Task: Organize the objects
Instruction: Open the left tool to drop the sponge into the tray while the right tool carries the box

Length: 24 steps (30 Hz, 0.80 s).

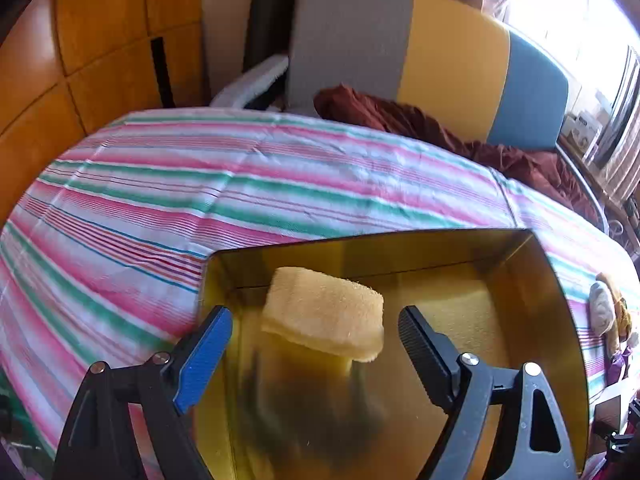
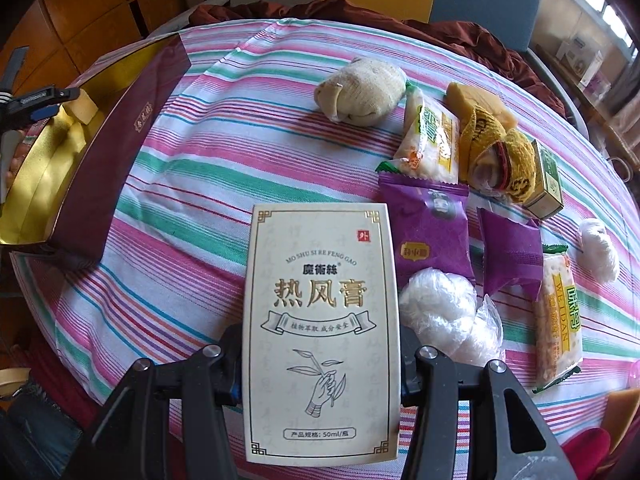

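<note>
White carton (image 2: 320, 332) ("MO SHU SI RE FENG GAO"), clamped

A yellow sponge (image 1: 324, 314) sits tilted between the spread fingers of the left claw (image 1: 316, 354), untouched, over the gold-lined maroon box (image 1: 560, 320). A cream carton (image 2: 320, 332) with gold lettering stands upright, pinched in the right claw (image 2: 320, 364).

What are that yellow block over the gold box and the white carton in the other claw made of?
The yellow block looks like sponge or foam: a porous, matte, grainy face with soft rounded edges. The gold-lined box looks like card with a shiny foil lining that mirrors the block; its outer wall is matte maroon. The white carton seems to be smooth paperboard with gold-coloured printing.
</note>
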Motion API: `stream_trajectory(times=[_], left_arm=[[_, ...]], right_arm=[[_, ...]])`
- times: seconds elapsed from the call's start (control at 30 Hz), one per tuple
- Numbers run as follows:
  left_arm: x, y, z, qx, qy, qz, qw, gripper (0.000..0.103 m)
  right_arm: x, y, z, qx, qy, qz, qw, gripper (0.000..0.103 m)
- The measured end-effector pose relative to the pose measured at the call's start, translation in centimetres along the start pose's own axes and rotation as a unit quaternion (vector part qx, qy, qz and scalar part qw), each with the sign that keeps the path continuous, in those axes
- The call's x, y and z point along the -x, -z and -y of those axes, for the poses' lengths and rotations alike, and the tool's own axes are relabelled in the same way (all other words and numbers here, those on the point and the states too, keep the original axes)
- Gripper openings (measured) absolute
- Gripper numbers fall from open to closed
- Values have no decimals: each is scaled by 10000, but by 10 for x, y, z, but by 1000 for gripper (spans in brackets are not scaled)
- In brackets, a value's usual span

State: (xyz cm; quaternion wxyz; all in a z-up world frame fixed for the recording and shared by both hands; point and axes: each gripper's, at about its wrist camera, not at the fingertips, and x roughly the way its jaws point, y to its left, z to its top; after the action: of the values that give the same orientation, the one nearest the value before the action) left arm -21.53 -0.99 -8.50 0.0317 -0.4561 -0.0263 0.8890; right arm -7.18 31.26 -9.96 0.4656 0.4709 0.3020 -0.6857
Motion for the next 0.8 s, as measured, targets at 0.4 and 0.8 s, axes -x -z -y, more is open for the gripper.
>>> stream_trajectory(times=[0.4, 0.8], left_arm=[[94, 77, 3, 255, 351, 507, 9978, 86], [133, 124, 10, 206, 620, 582, 9962, 86]], right_arm=[[1, -2, 0, -44, -16, 1, 10000, 52], [57, -20, -28, -811, -1615, 563, 9819, 52]])
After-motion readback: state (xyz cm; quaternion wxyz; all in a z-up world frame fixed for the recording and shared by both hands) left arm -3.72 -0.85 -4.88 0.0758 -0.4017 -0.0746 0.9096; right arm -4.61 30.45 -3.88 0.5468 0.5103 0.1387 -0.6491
